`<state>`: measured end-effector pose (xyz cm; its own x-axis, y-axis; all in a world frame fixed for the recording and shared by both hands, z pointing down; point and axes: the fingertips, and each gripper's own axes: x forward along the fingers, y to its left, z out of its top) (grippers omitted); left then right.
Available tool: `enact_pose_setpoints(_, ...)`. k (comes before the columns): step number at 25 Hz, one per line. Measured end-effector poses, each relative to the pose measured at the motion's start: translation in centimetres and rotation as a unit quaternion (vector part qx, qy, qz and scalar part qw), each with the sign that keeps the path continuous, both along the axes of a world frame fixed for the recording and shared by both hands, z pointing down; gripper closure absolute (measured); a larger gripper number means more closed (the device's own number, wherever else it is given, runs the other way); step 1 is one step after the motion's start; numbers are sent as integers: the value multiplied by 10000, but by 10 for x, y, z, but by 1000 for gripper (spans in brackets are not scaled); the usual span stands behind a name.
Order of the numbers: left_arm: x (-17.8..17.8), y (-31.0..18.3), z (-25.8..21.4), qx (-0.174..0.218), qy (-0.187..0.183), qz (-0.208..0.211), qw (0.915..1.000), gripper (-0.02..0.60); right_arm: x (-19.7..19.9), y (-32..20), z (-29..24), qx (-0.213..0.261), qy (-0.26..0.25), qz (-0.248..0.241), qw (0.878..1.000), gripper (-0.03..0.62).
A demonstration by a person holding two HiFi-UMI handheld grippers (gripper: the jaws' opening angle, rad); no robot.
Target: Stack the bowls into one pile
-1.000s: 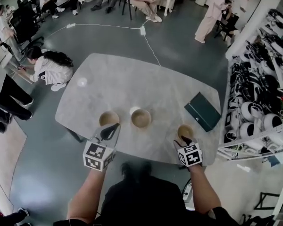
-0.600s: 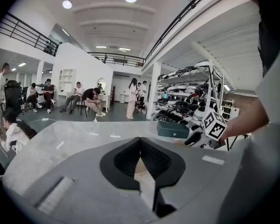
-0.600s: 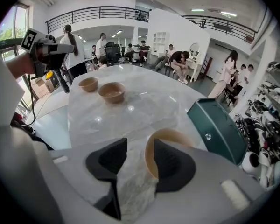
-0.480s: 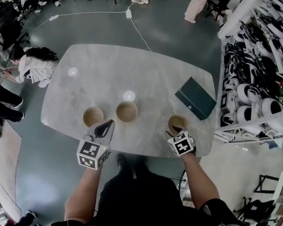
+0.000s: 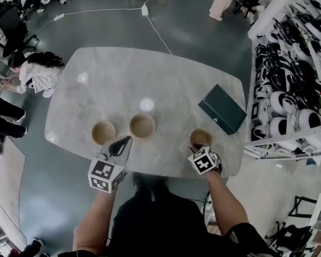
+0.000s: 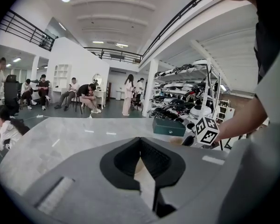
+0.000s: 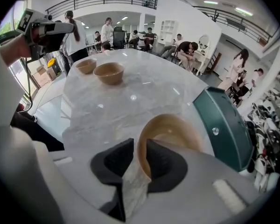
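Three tan bowls stand apart on the grey marble table [image 5: 117, 84]: a left bowl [image 5: 103, 132], a middle bowl [image 5: 142, 126] and a right bowl [image 5: 201, 138]. My right gripper [image 5: 199, 150] points steeply down over the right bowl's near rim. In the right gripper view the bowl [image 7: 170, 127] has its rim between the jaws of my right gripper [image 7: 140, 157]. The jaws have just been closing, and a thin gap still shows at the left pad. My left gripper [image 5: 120, 143] hovers at the table's near edge between the left and middle bowls, shut and empty [image 6: 141, 164].
A dark green box [image 5: 222, 109] lies just behind and to the right of the right bowl. Racks of gear [image 5: 294, 90] stand to the right of the table. Several people sit and stand on the floor beyond the table's far and left sides.
My right gripper has sunk onto the right bowl's near rim and its jaws have narrowed round it. My left gripper has eased slightly forward and down.
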<state>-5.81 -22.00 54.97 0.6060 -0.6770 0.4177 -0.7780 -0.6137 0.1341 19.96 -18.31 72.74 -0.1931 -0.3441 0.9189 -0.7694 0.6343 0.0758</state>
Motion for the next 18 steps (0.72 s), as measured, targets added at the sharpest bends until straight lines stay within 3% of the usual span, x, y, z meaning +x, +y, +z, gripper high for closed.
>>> enact_pose_setpoints(5,-7,1,-8,18,-13,-93,10000,572,2,3,-3,-30,-26,62,10000,559)
enact_pose_setpoints(10,-13,3,-16,124,30,-129,9998,572,6,-1,-16,140,60,131,9998,571)
enact_pose_setpoints(18,-43,13,-30,335,84,-140,9993,572,-16,-12,-66,648,-230,364,9970,577)
